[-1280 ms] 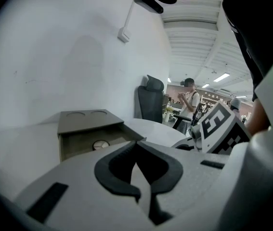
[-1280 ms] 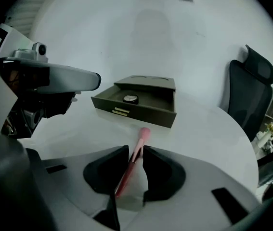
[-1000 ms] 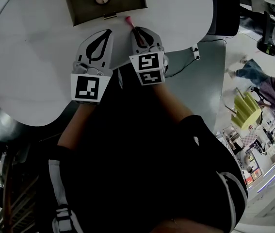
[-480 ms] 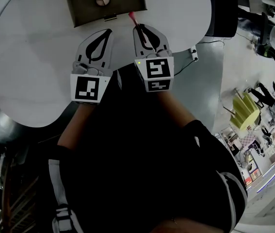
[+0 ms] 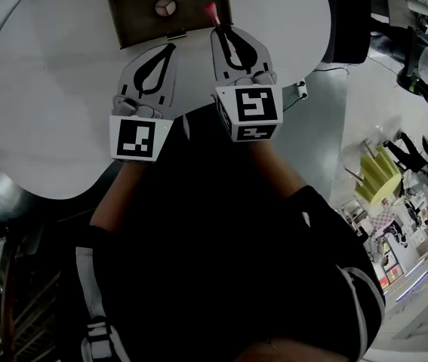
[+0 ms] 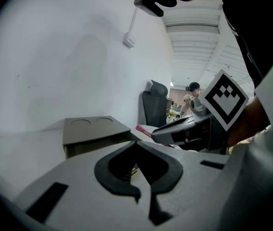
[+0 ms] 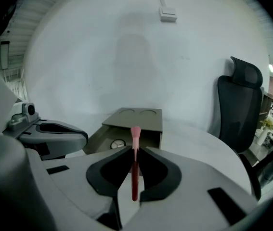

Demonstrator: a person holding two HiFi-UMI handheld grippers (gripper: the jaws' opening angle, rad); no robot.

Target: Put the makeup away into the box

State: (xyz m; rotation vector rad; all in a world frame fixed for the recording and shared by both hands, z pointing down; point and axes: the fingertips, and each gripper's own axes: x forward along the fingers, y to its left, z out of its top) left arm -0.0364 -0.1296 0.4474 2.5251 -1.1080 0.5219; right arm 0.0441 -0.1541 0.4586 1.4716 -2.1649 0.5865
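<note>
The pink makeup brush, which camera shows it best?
The right gripper view: the brush runs full length, clamped in the right gripper, handle and pink tip both clear. The head view shows only its pink tip beyond those jaws; the left gripper view catches just a pink sliver.

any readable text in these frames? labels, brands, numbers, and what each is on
No readable text in any view.
Cubes on the left gripper and right gripper: black-and-white square markers, no letters.
Round case in the box: three-spoke emblem, no words.
Pink brush in the right gripper: no print visible.
Background room: anything printed is too small and blurred.
</note>
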